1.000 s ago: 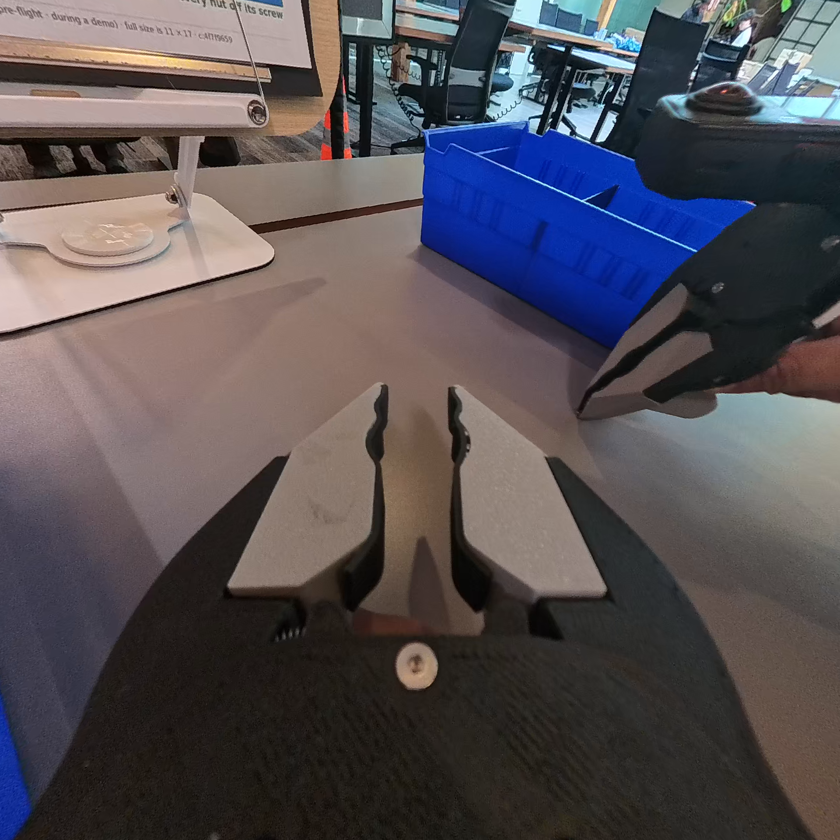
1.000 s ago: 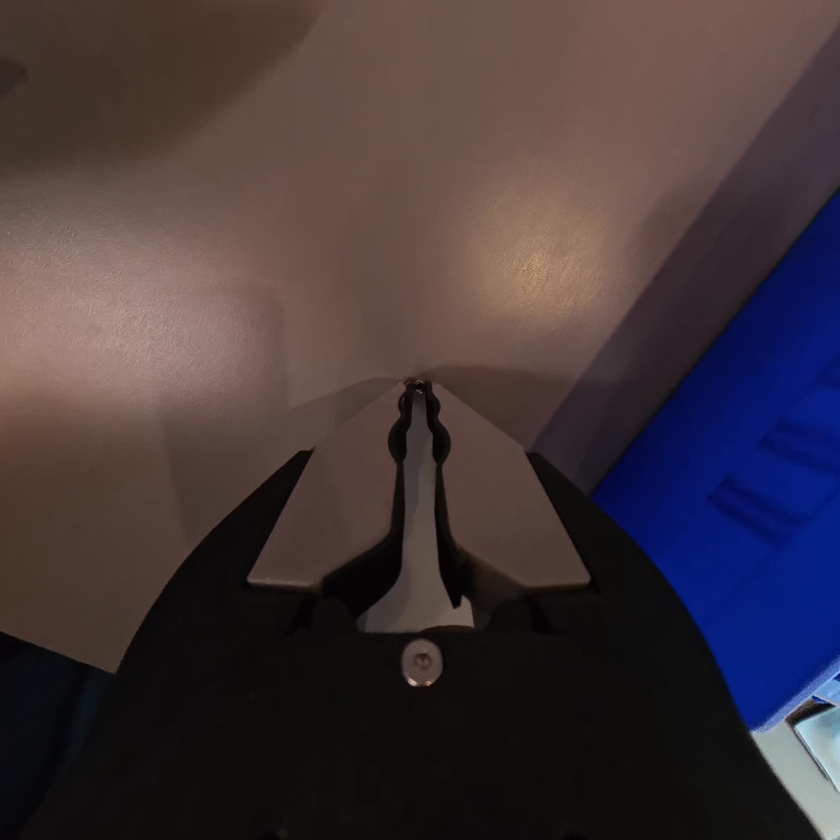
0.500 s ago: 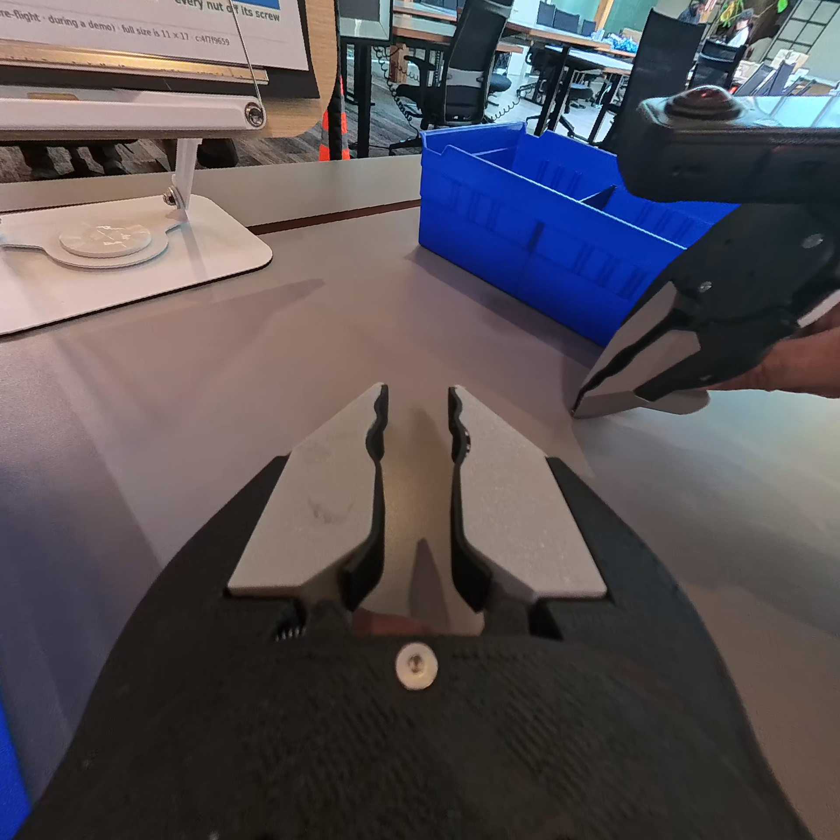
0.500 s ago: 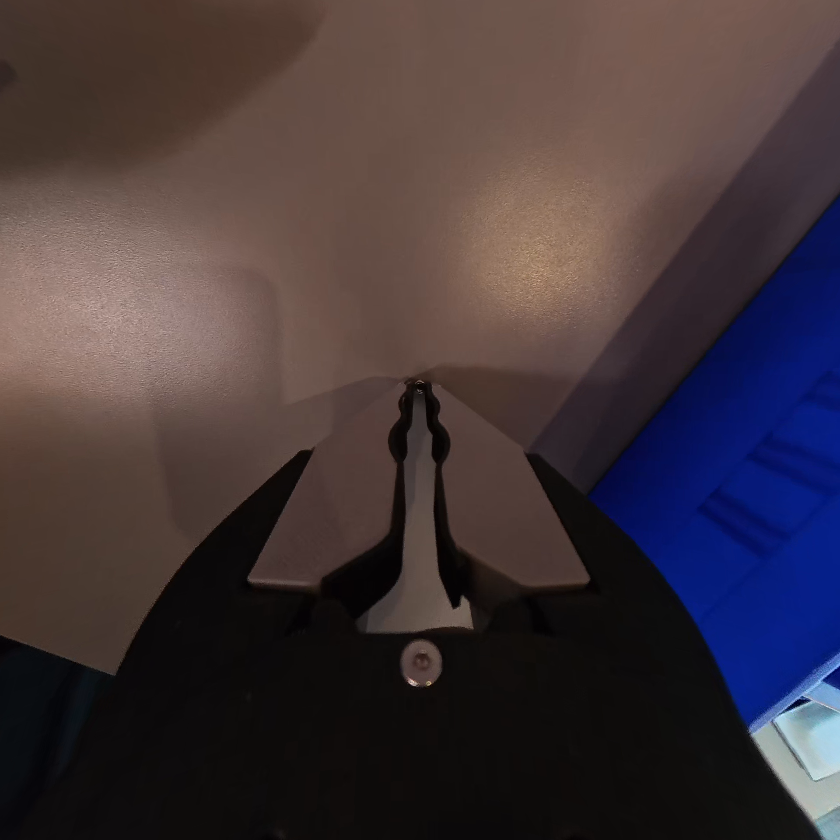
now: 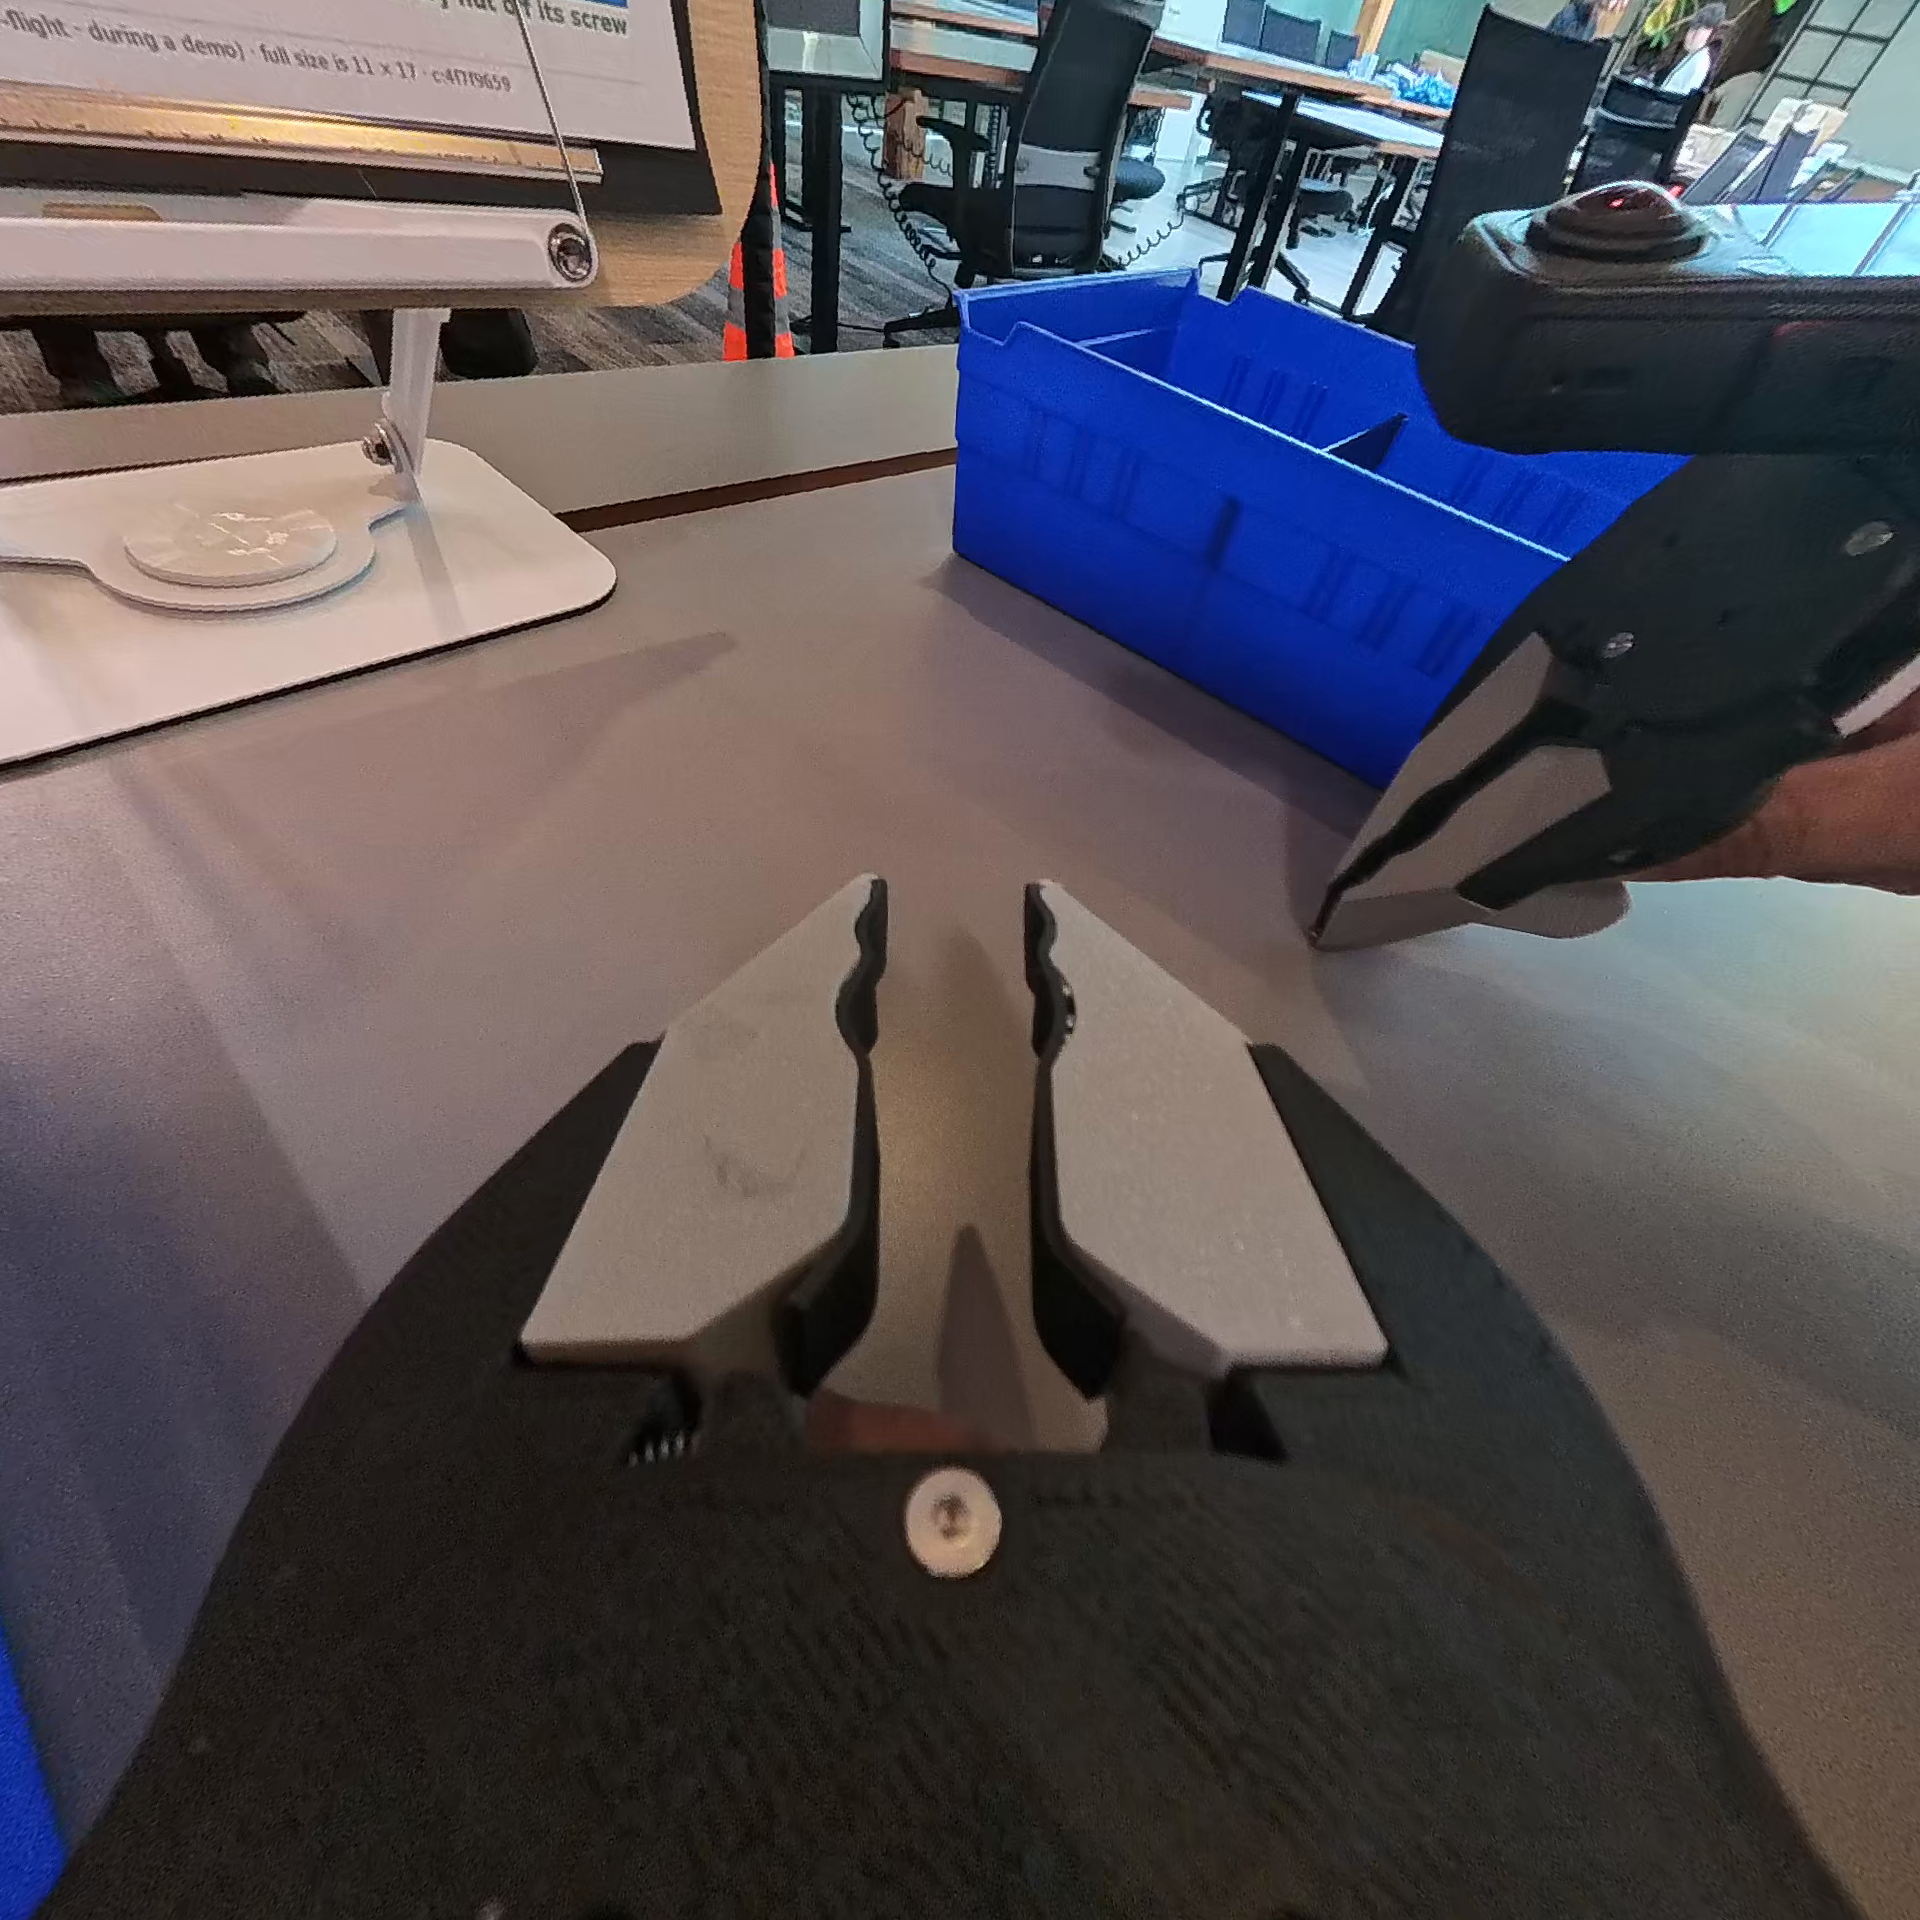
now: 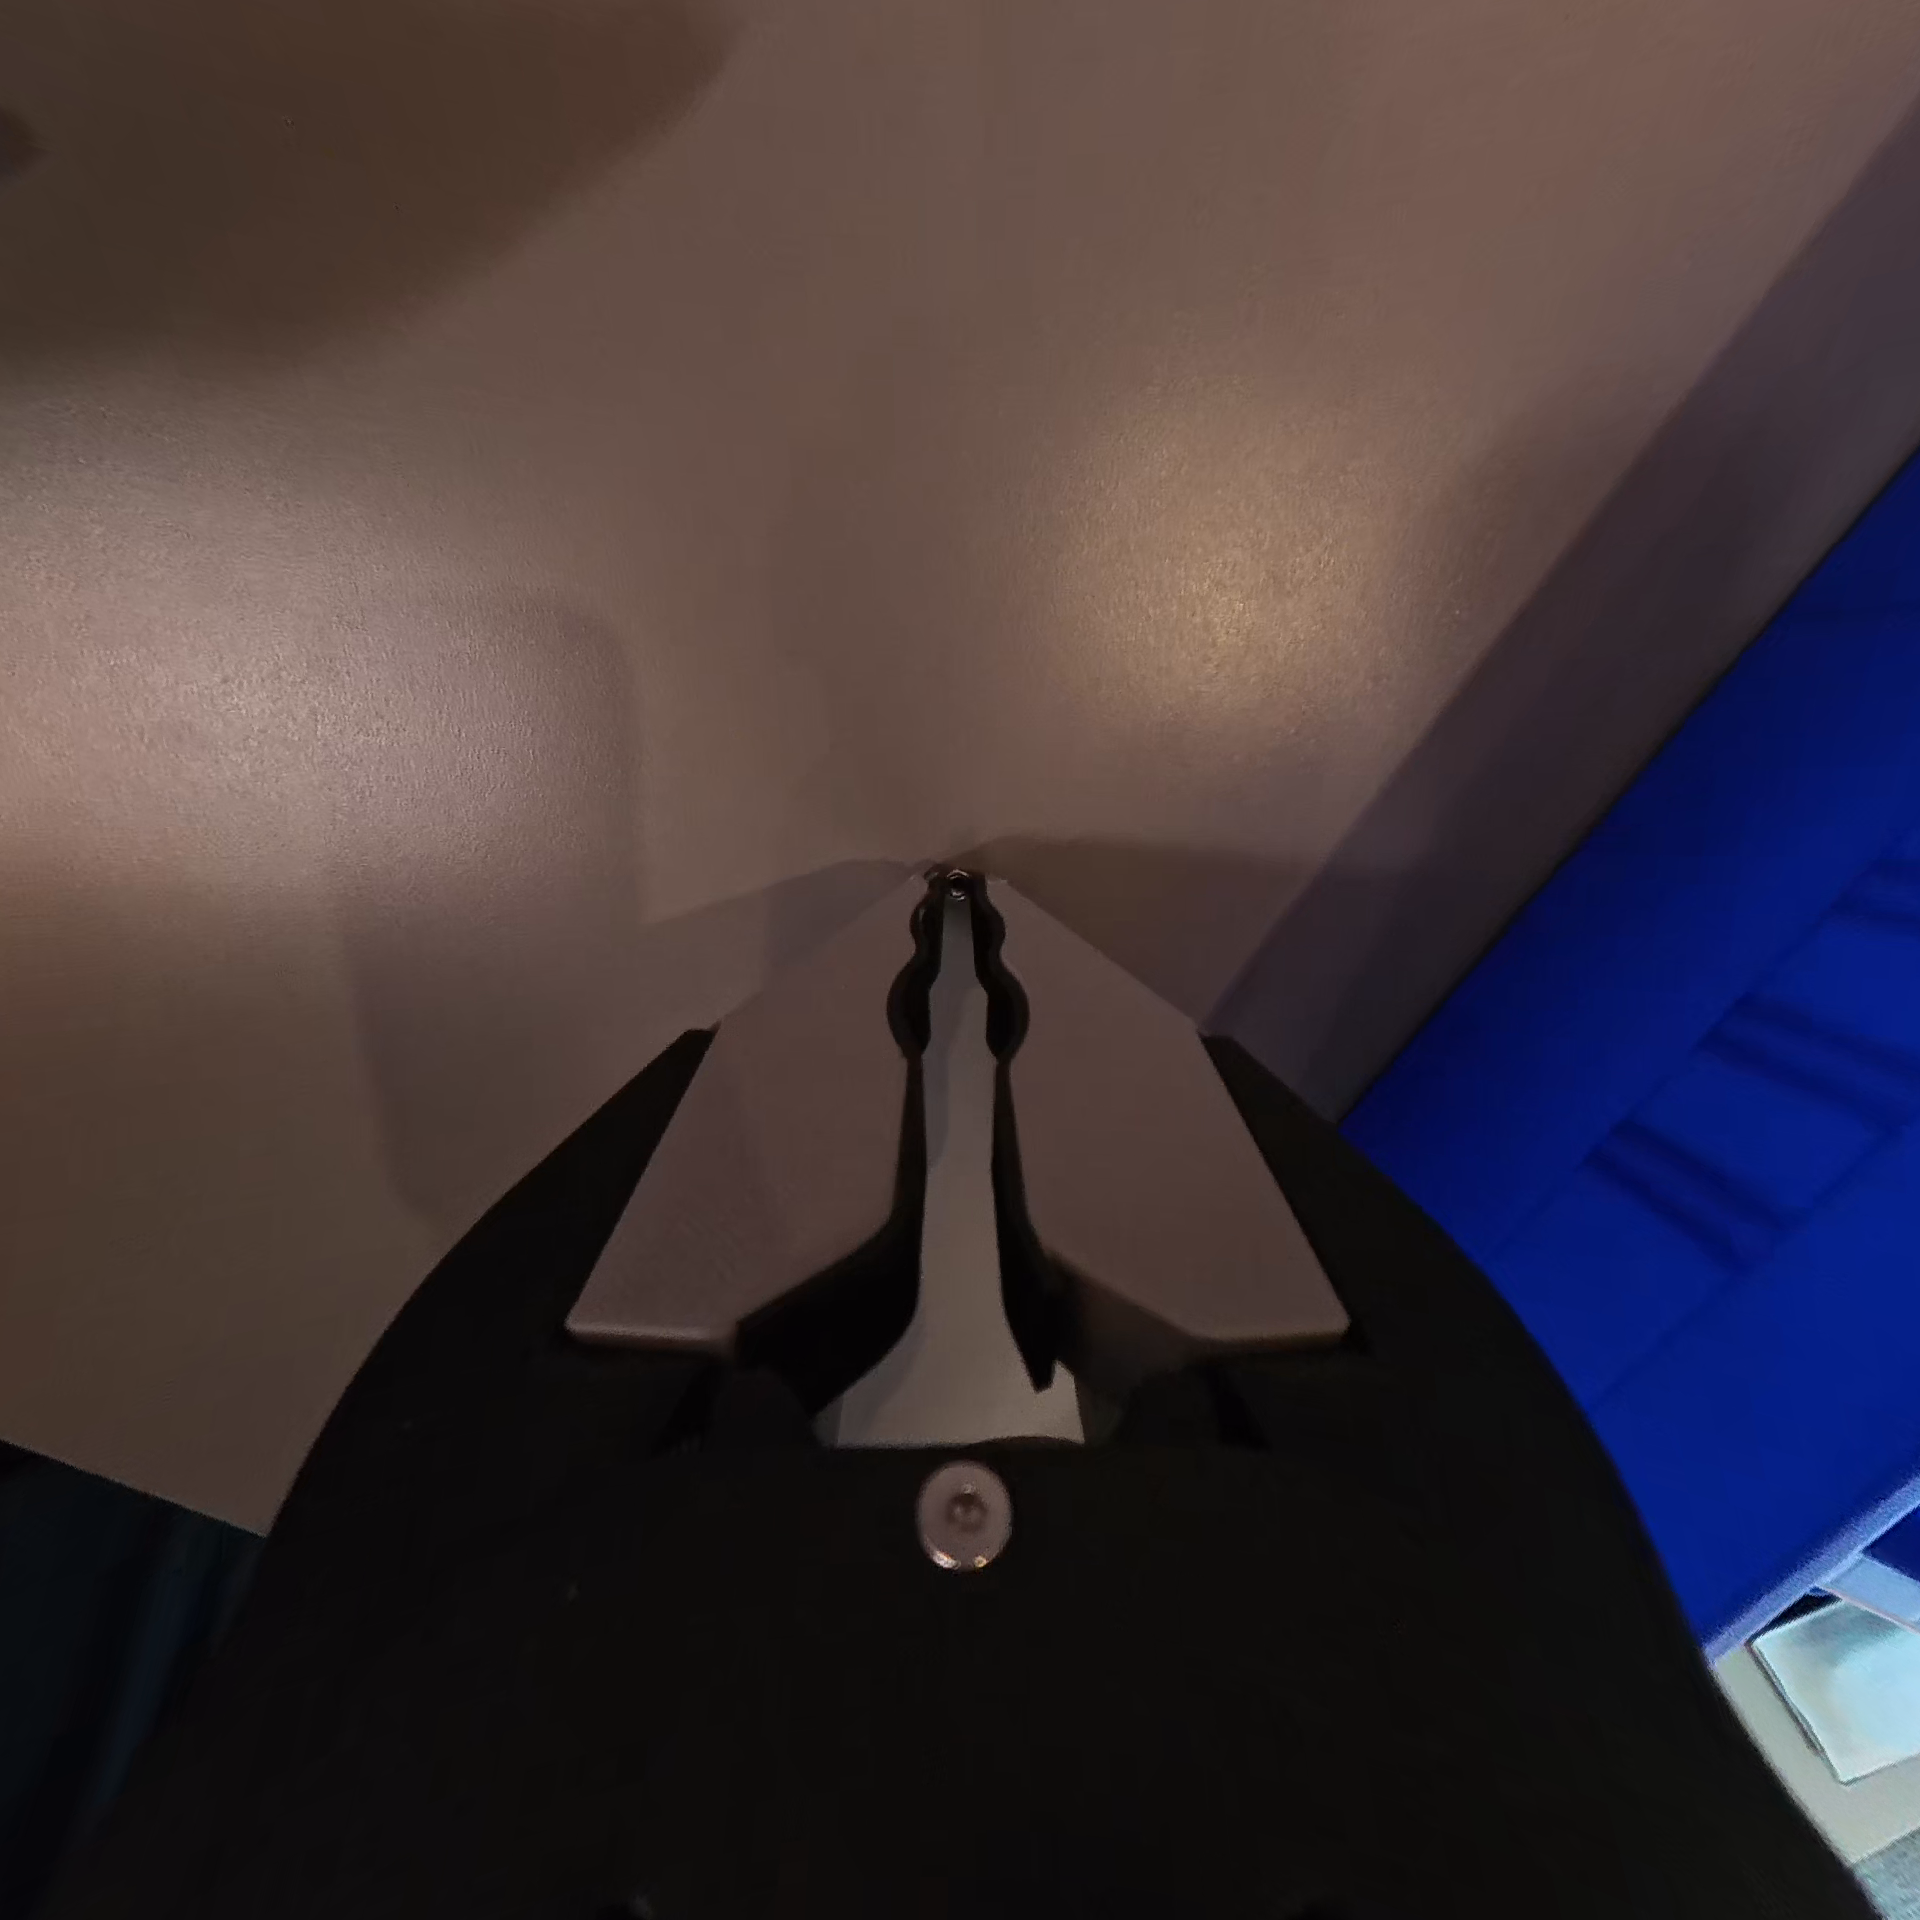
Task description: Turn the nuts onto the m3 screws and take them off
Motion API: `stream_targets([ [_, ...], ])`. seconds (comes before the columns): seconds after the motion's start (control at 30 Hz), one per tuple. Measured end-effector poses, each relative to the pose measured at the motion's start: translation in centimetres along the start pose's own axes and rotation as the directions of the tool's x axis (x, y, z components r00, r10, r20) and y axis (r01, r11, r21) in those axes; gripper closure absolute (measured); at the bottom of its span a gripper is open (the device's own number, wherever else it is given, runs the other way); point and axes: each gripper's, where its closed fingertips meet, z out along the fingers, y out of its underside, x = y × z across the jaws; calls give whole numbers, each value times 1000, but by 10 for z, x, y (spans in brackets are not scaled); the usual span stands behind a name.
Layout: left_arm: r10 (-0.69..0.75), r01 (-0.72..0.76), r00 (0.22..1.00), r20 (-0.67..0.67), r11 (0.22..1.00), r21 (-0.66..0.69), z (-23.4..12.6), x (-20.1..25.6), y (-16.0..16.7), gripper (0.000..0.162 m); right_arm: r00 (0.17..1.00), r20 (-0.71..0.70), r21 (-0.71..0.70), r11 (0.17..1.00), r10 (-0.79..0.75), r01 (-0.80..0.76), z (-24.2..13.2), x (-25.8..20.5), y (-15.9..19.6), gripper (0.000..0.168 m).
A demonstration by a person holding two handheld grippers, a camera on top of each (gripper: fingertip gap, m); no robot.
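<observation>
Left wrist view: left gripper hovering low over grey table, jaws apart, empty, likely waiting to receive. Blue bin sitting toward far right edge.

Right wrist view: right gripper tilting tips down onto table, jaws nearly closed, pinching tiny metal piece, screw or nut, cannot tell which, probably lifting it for threading.

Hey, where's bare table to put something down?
Bare table lies between the white stand base and the blue bin, ahead of the left gripper. It is crowded beside the bin, where the right gripper presses down.
</observation>
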Motion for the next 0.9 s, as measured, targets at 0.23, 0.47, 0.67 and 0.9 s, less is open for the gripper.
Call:
stream_targets([
  [0.23,0,0,1000,0,1000,-1,0,0,0,138,1000,-4,4,1000,-1,1,-2,0,1,166],
  [0.47,1,-1,1000,-1,1000,-3,0,0,1,138,1000,-9,22,1000,3,-3,-10,2,-1,166],
  [0.67,3,-3,1000,-1,1000,-5,1,0,1,138,1000,-12,49,999,3,-3,-23,2,-5,166],
  [0.9,2,-2,1000,-1,1000,-6,1,0,1,138,999,-35,103,995,6,-2,-53,9,-13,166],
])
